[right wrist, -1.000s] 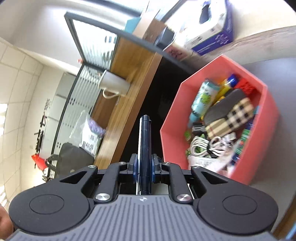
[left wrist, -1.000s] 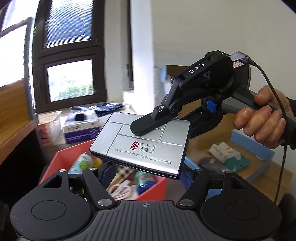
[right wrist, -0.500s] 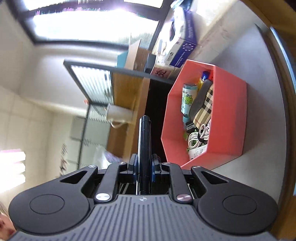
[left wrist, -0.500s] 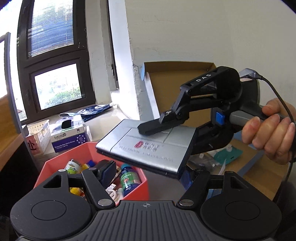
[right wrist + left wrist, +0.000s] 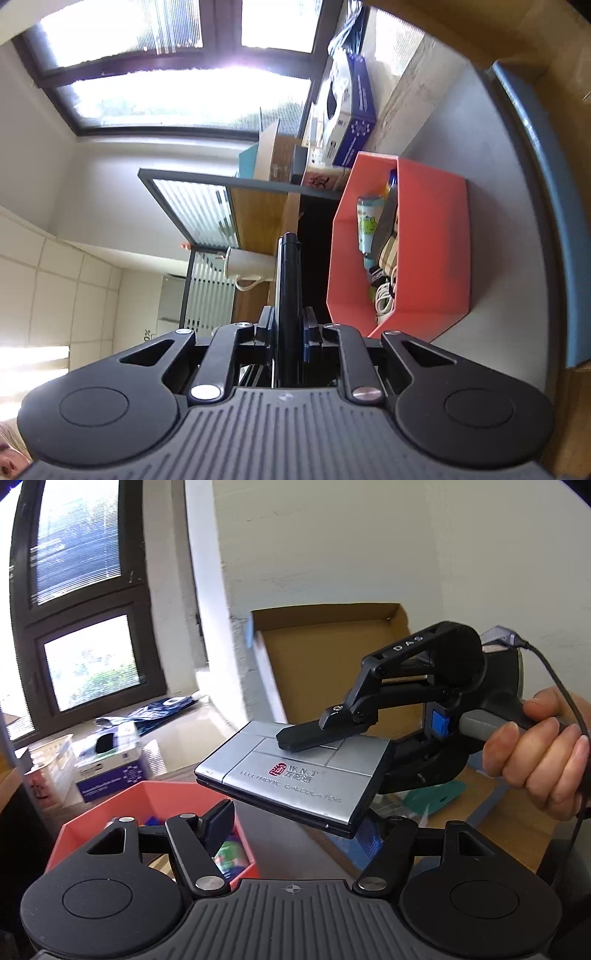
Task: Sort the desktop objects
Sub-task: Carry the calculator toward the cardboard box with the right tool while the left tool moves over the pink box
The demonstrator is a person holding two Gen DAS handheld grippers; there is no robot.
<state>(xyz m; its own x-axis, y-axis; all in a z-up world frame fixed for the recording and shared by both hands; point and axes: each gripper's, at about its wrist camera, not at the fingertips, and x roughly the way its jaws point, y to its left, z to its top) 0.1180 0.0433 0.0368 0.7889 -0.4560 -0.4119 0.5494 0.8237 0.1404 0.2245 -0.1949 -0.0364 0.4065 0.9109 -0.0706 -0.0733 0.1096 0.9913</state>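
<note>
My right gripper (image 5: 314, 740) is shut on a silver folding calculator (image 5: 295, 775) and holds it flat in the air, above and right of the red bin (image 5: 155, 794). In the right wrist view the calculator (image 5: 289, 295) stands edge-on between the shut fingers of my right gripper (image 5: 289, 325). The red bin (image 5: 432, 251) holds a small bottle, cables and a checked case. My left gripper (image 5: 295, 823) is open and empty, just below the calculator.
An open cardboard box (image 5: 332, 657) with a blue rim stands at the right. A purple and white tissue box (image 5: 107, 771) and a white basket (image 5: 48, 757) sit by the window. A white mug (image 5: 247, 266) stands on the wooden desk.
The right gripper has carried the calculator up and to the right, away from over the red bin. The left gripper view has tilted upward, so less of the bin shows.
</note>
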